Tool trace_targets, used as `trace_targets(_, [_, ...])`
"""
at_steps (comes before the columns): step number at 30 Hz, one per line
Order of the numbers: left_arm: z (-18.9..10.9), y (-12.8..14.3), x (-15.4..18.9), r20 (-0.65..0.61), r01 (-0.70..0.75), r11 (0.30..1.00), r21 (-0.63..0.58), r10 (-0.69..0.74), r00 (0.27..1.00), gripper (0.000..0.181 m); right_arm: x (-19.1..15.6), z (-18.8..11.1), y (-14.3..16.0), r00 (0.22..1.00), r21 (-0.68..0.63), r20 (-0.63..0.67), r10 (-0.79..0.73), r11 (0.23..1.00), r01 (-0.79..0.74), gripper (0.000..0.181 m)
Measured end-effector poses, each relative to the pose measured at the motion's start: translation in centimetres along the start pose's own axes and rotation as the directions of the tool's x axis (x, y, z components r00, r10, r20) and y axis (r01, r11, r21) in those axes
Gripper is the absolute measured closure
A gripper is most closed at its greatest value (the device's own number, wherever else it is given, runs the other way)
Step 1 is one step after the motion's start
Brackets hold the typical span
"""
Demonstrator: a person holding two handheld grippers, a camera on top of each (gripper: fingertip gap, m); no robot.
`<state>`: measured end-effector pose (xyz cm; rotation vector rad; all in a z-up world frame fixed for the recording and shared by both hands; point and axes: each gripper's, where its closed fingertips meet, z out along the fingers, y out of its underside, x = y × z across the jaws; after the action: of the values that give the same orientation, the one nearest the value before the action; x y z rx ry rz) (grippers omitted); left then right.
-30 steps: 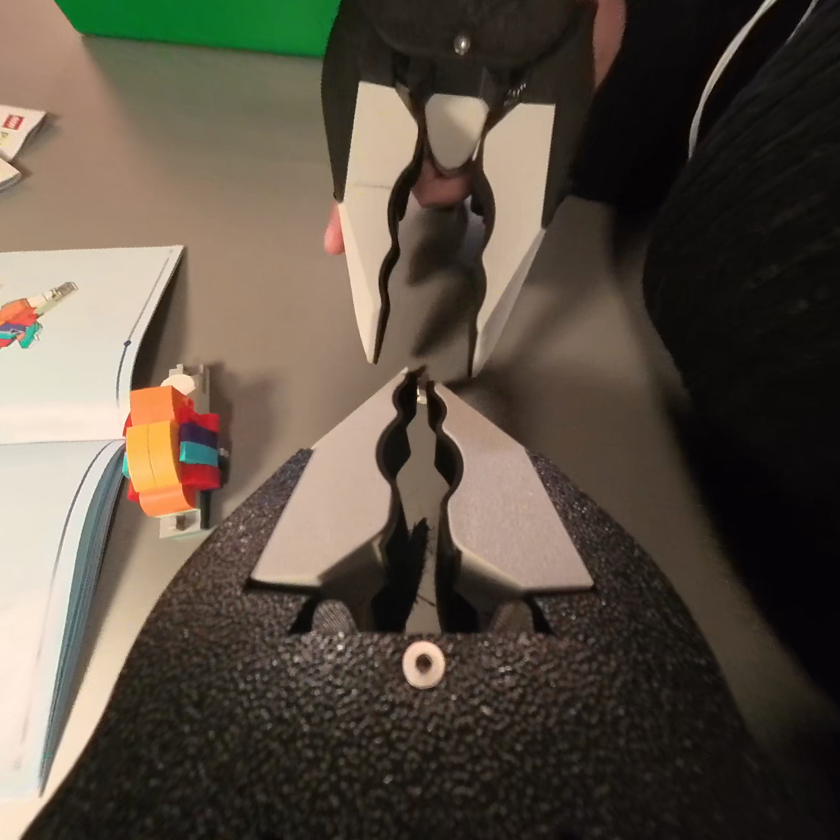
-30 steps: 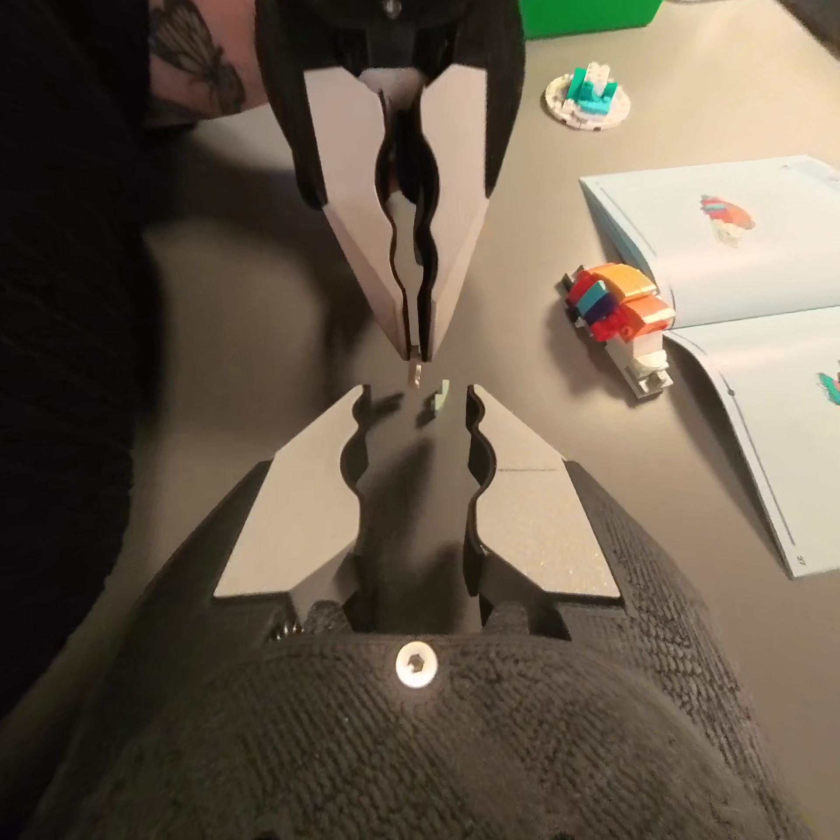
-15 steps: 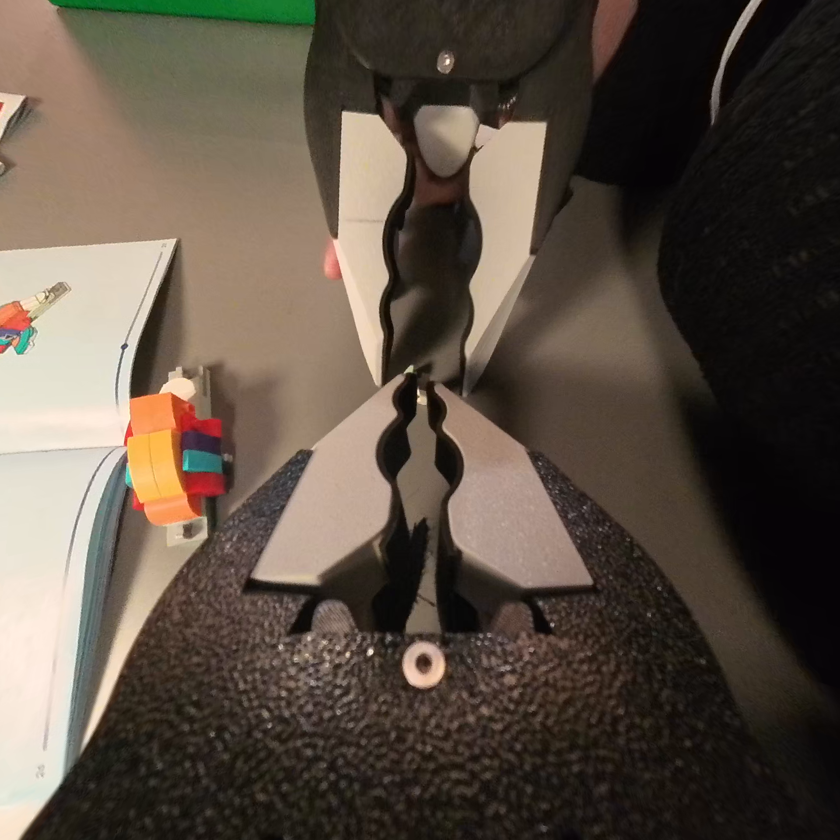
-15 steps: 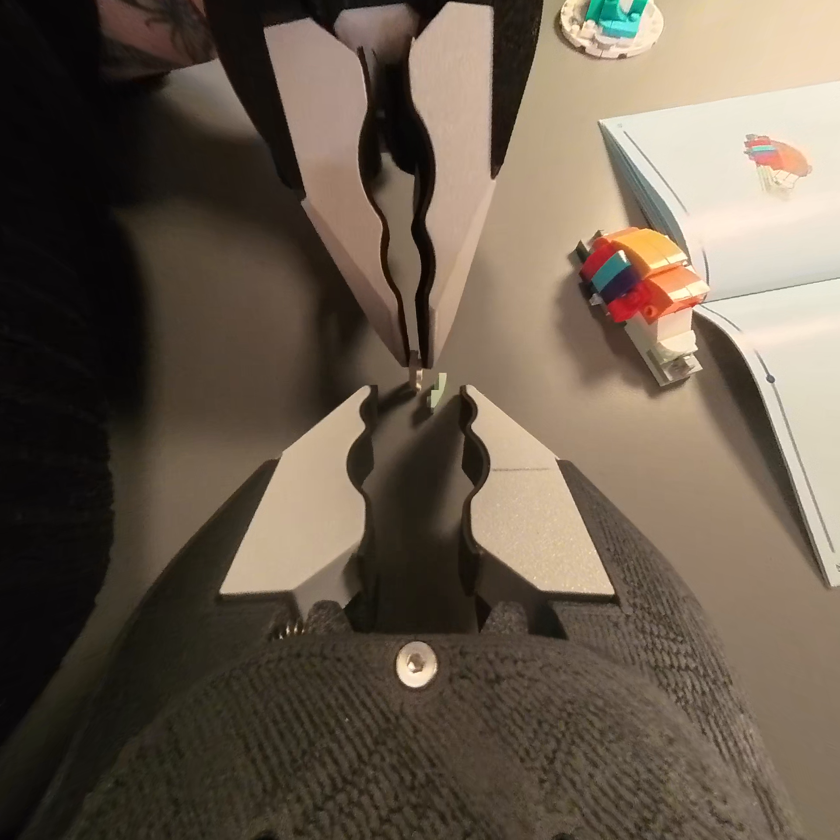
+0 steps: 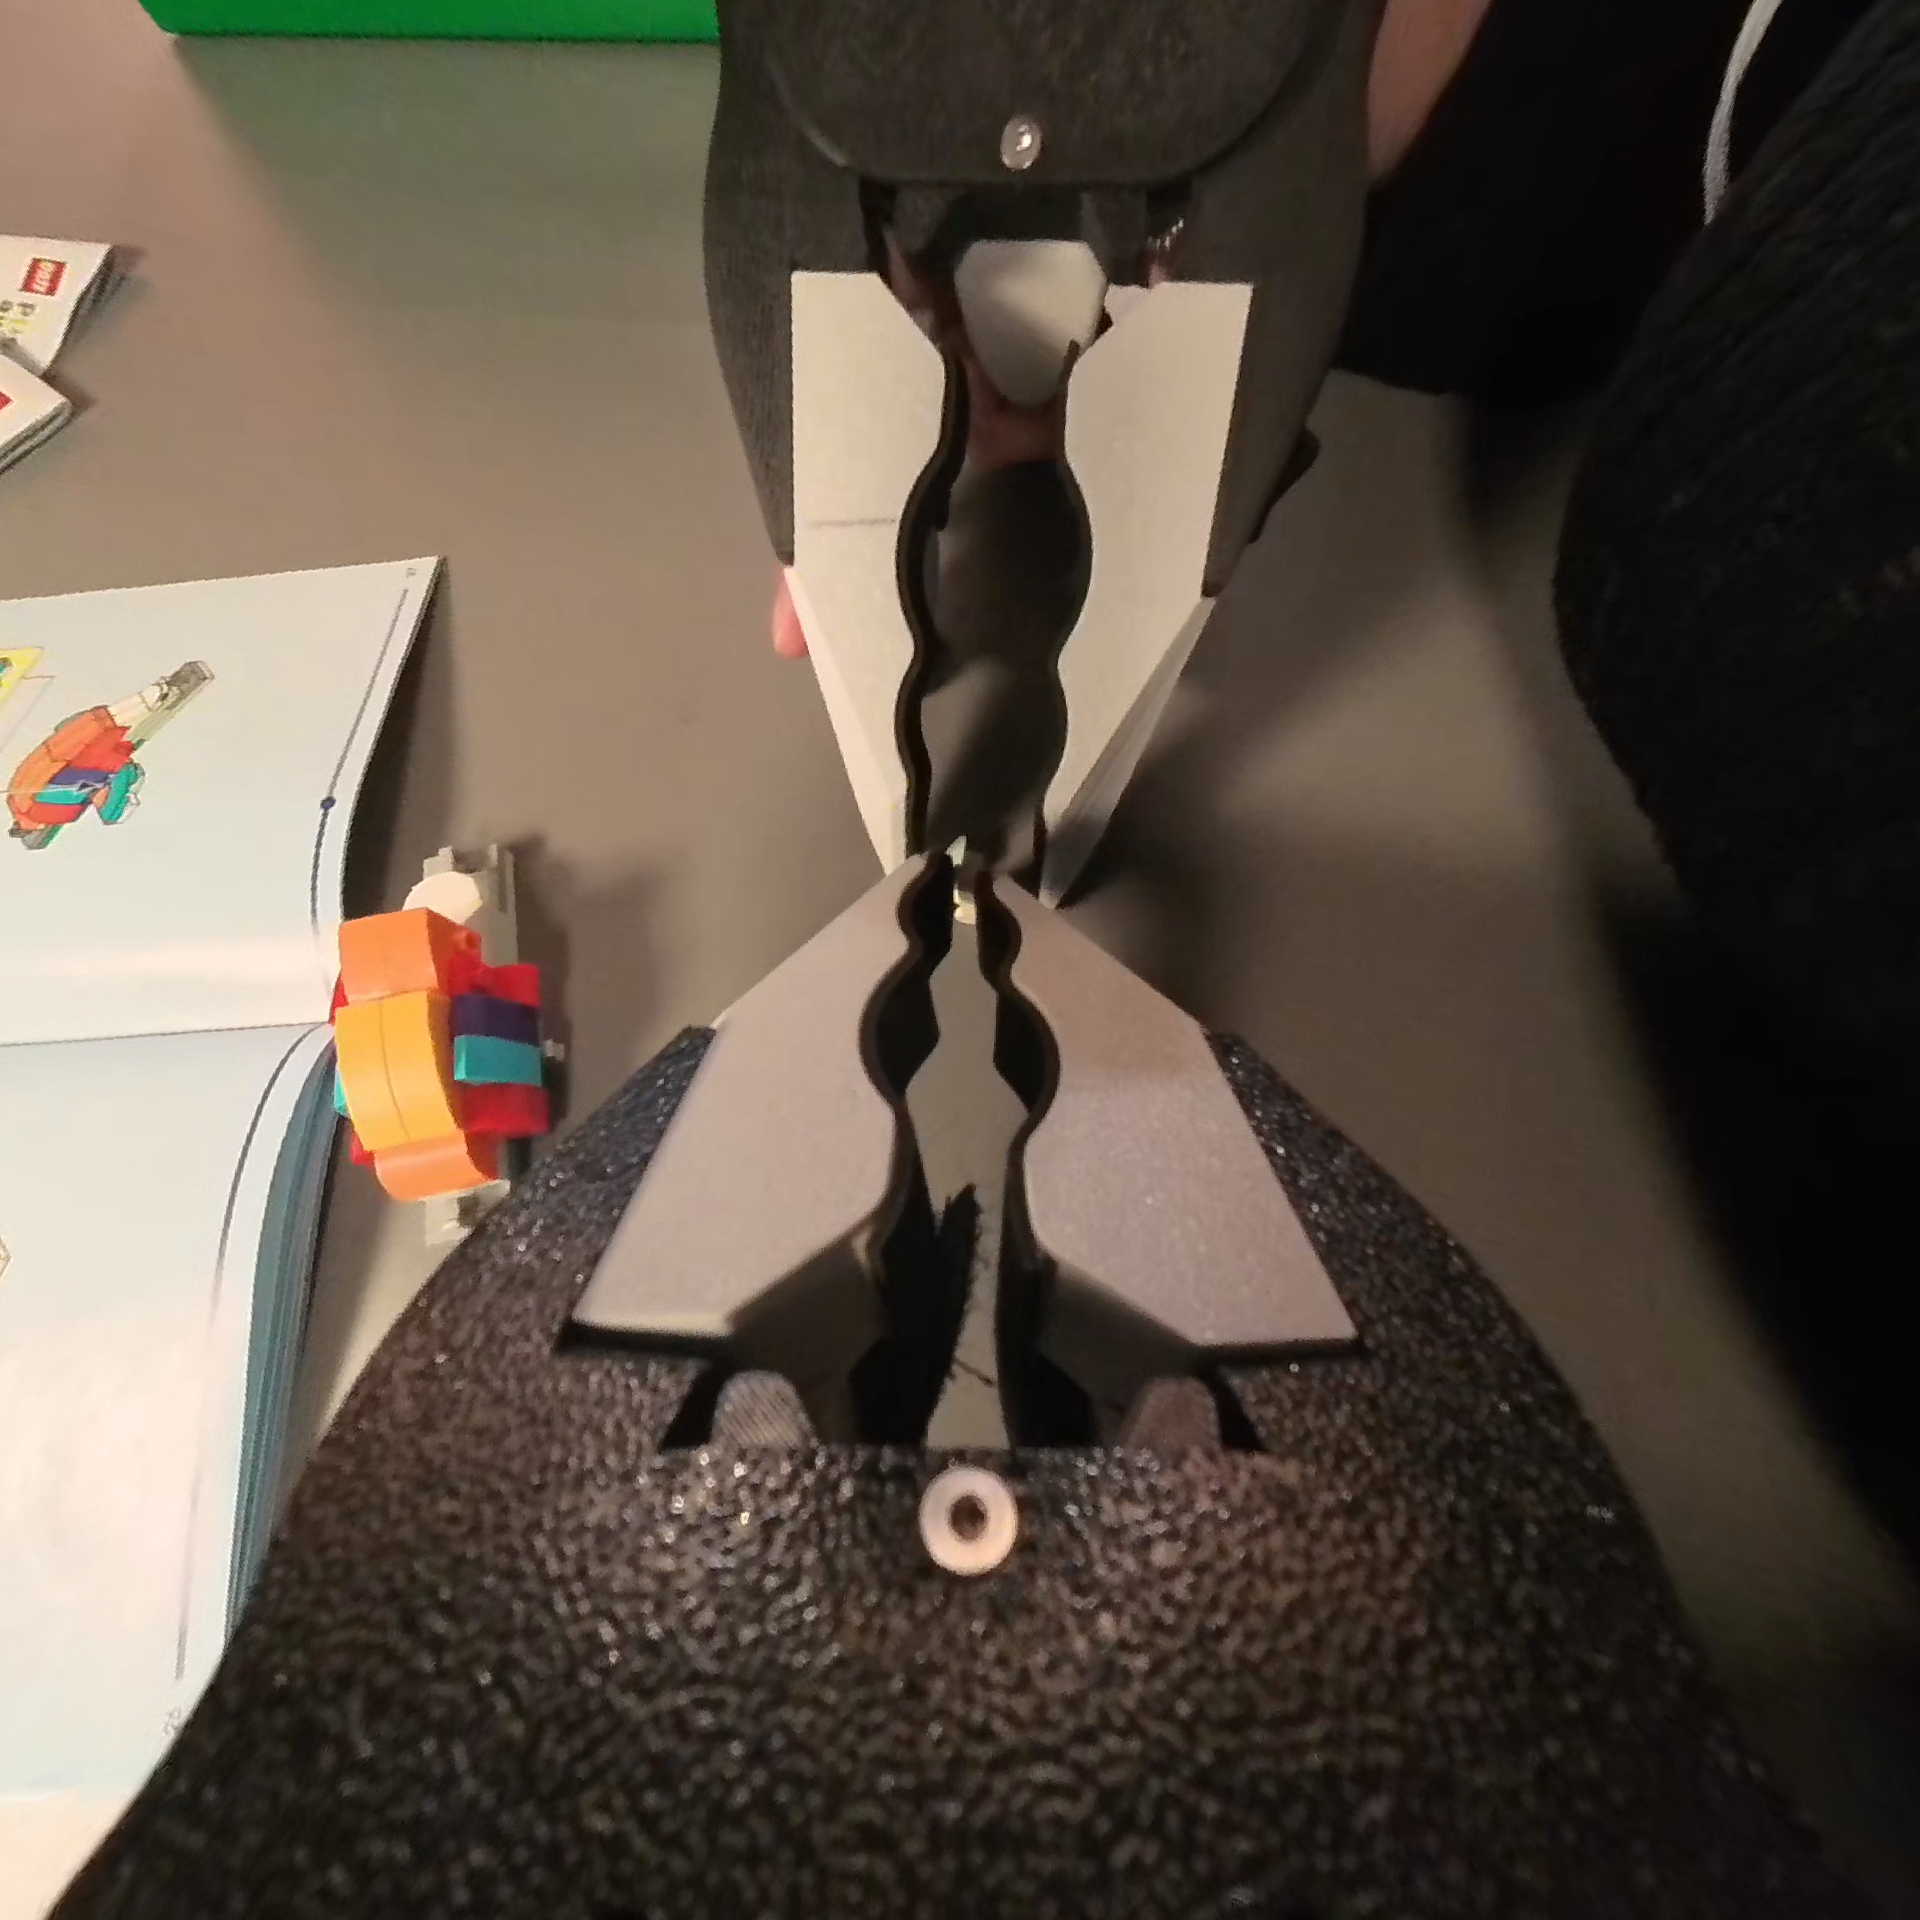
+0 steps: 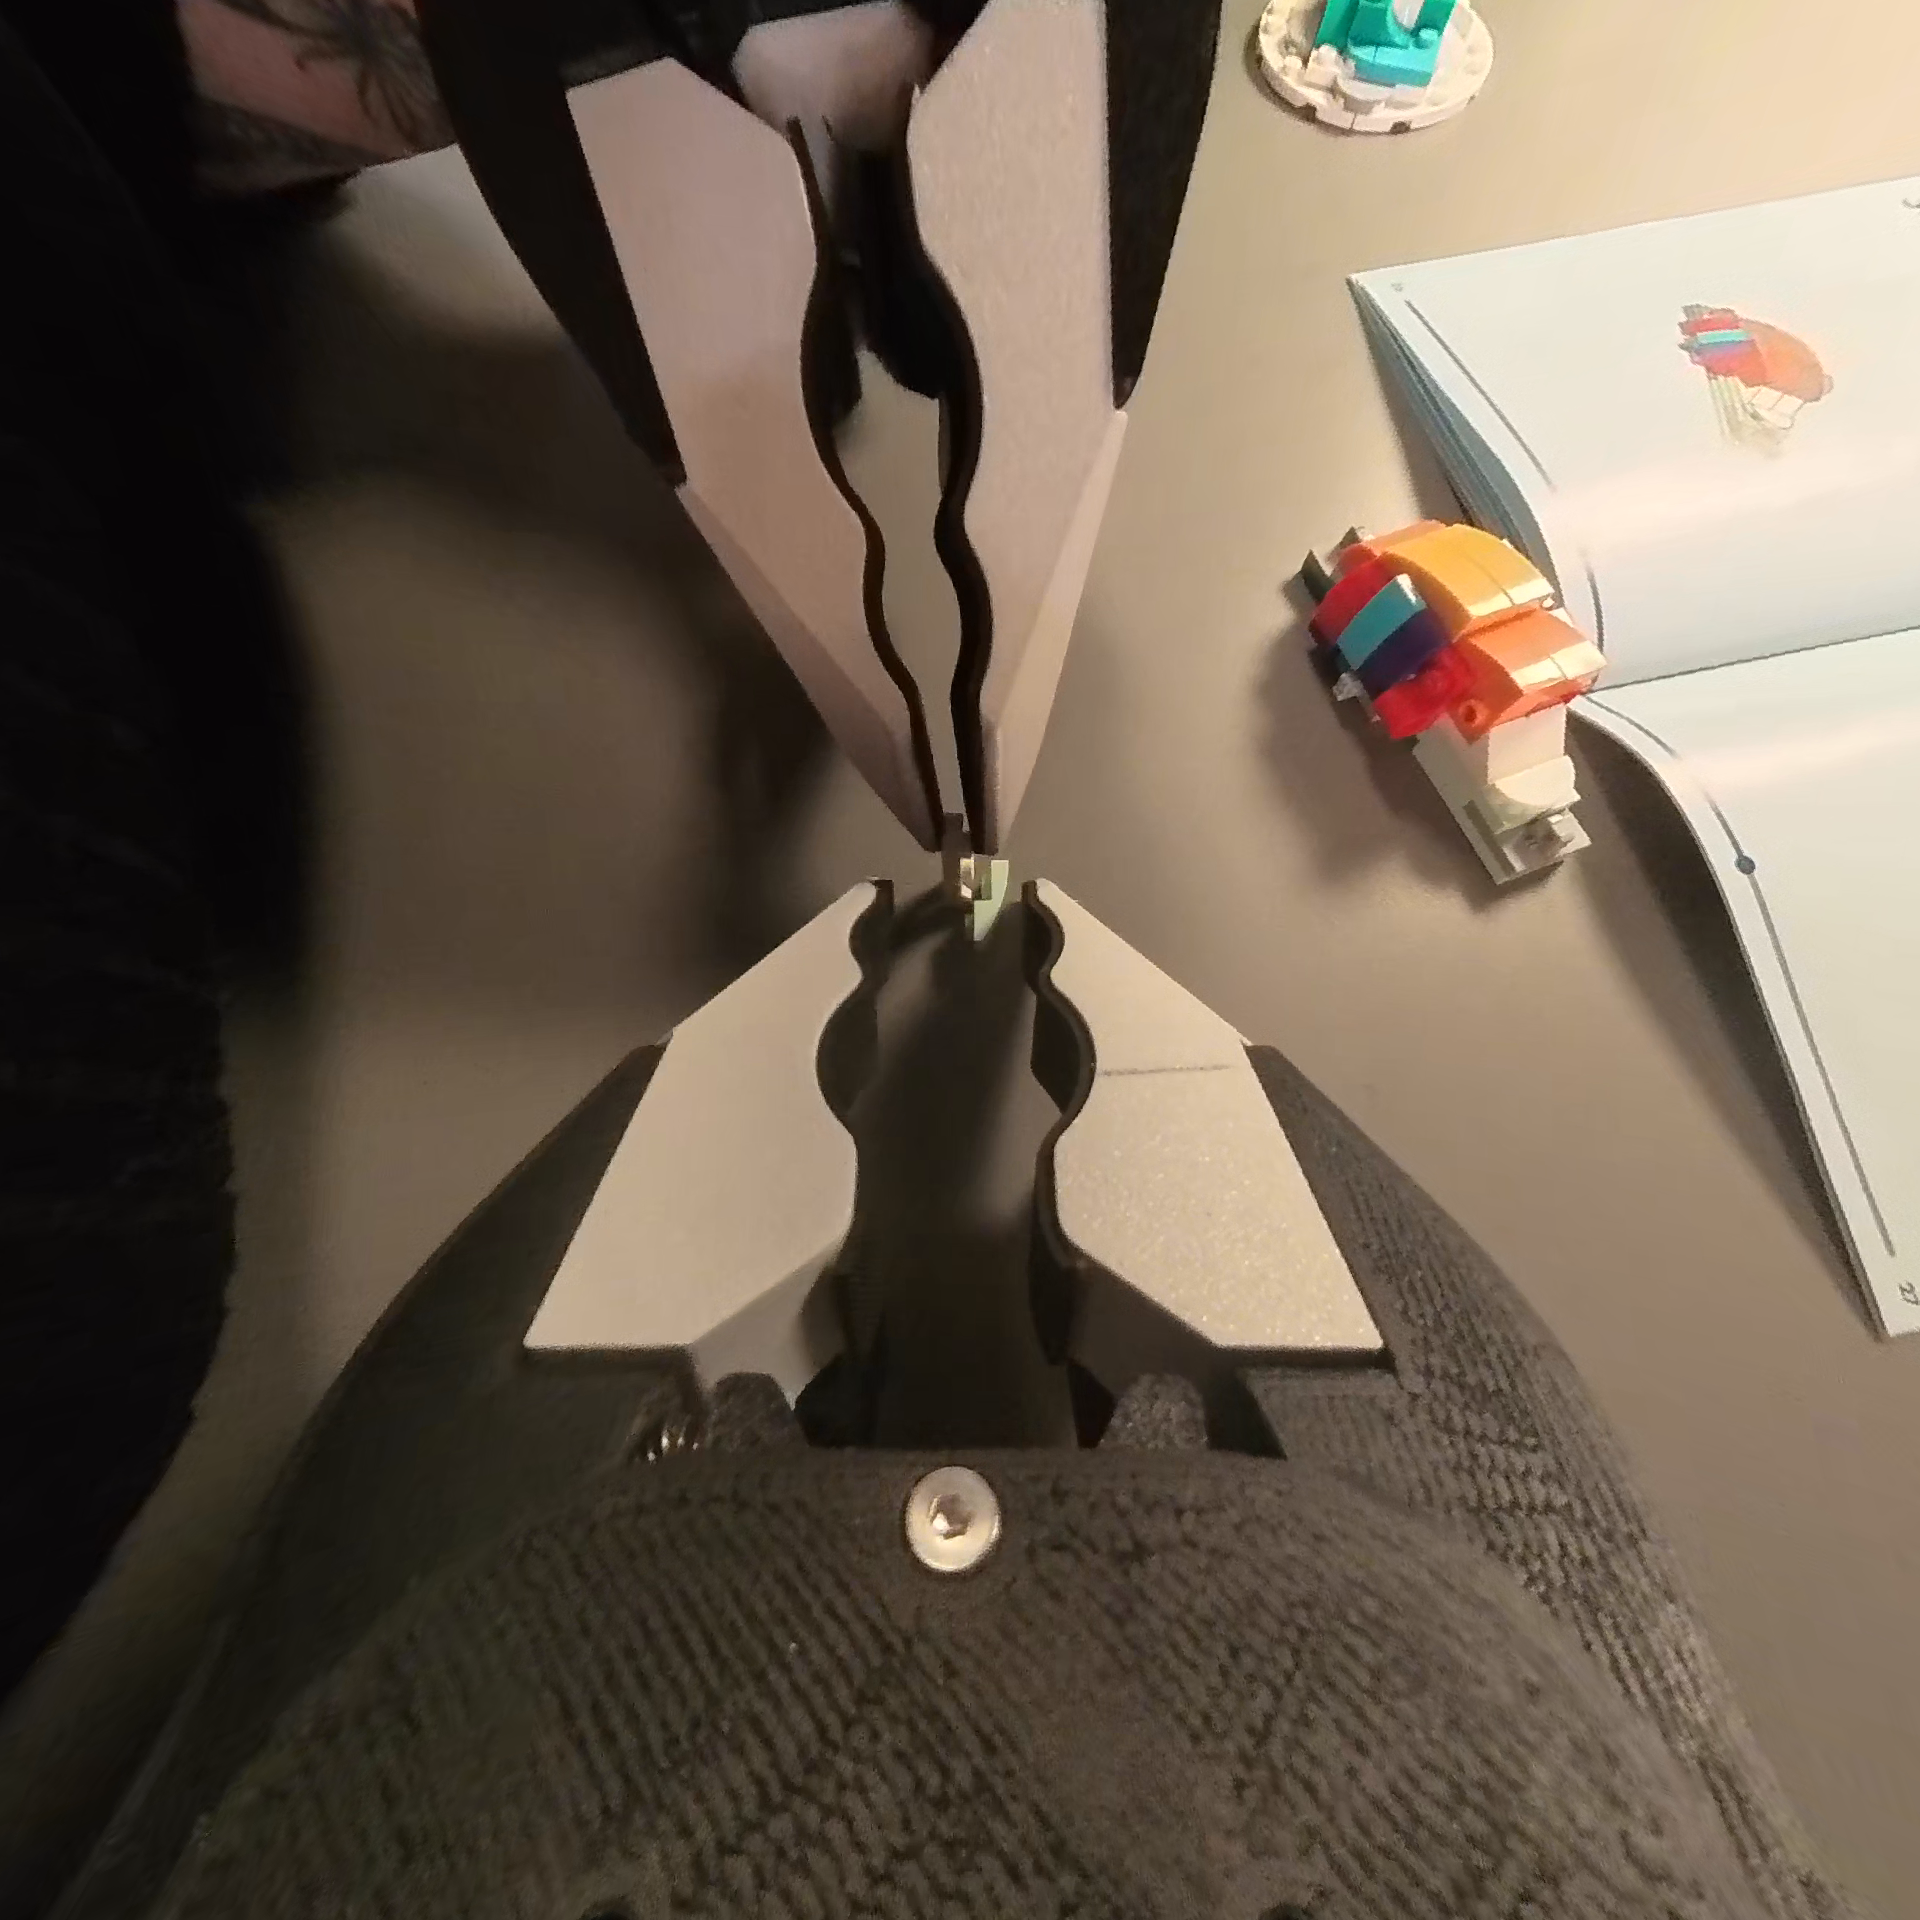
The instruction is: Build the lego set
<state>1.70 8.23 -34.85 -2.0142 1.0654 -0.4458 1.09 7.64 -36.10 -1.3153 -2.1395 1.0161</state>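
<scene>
A plain grey tabletop (image 6: 1351,1039) is serving as a hobby or work desk, though the room itself is not showing. An open instruction booklet (image 6: 1714,727), a half-built brick model (image 6: 1455,665) and a green box (image 5: 416,16) are lying on it.

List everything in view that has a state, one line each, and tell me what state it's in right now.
Left tongs: shut on a tiny grey piece.
Right tongs: open, tips either side of a pale green piece standing on the table.
Instruction booklet: open, lying flat.
Colourful partial build: on its side beside the booklet, untouched.
Round white-and-teal build: upright, set aside at the far edge.
</scene>
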Motion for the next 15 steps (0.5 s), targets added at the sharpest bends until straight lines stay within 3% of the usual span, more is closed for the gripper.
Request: trace_targets(15, [-0.40, 0.20, 0.11, -0.008, 0.021, 0.999, 0.037, -0.021, 1.000, 0.179, 0.12, 0.08, -0.07, 1.000, 0.000, -0.004, 0.003, 1.000, -0.003, 0.160])
